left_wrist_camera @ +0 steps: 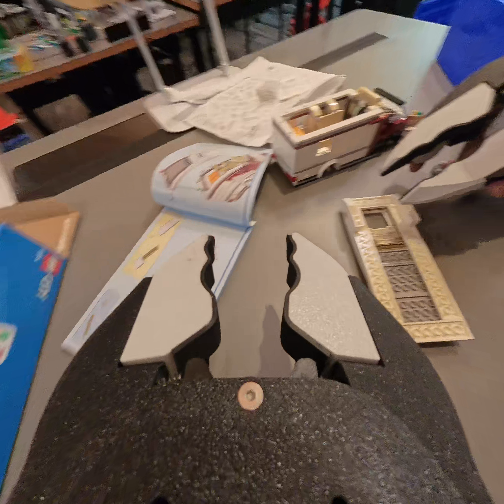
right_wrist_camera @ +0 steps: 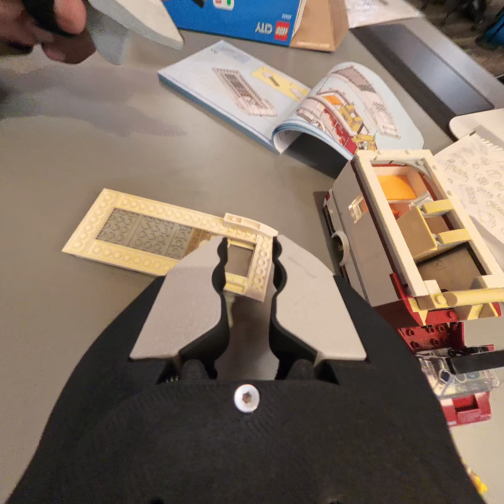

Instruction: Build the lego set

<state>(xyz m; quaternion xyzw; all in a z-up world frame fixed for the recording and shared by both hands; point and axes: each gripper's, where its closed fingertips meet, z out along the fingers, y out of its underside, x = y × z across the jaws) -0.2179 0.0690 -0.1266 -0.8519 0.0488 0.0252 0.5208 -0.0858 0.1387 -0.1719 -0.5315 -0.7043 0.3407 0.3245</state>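
**Two tools over a brick build on a grey desk**

The desk [right_wrist_camera: 81, 152] fills both views. In the right wrist view a blue box [right_wrist_camera: 240, 21] lies at 12 o'clock, one cardboard flap open. Below it, towards 1 o'clock, an open booklet [right_wrist_camera: 231, 90] lies with its pages curled. At 3 o'clock stands a roofless brick van [right_wrist_camera: 409, 245] with white walls and a dark red base, touching printed sheets [right_wrist_camera: 477, 185] at its far side. A cream roof plate [right_wrist_camera: 136, 231] with grey panels lies flat on the desk at 9 to 12 o'clock, just beside the van.

The right tool [right_wrist_camera: 249, 245] is released. Its jaws stand apart over the plate's van-side end, the right pad at the end edge and the left pad clear above the window opening.

The left tool [left_wrist_camera: 251, 242] is released too and grips nothing. Bare desk shows between its jaws, with the booklet's edge under the left finger at 11 o'clock and the plate at 2 o'clock.
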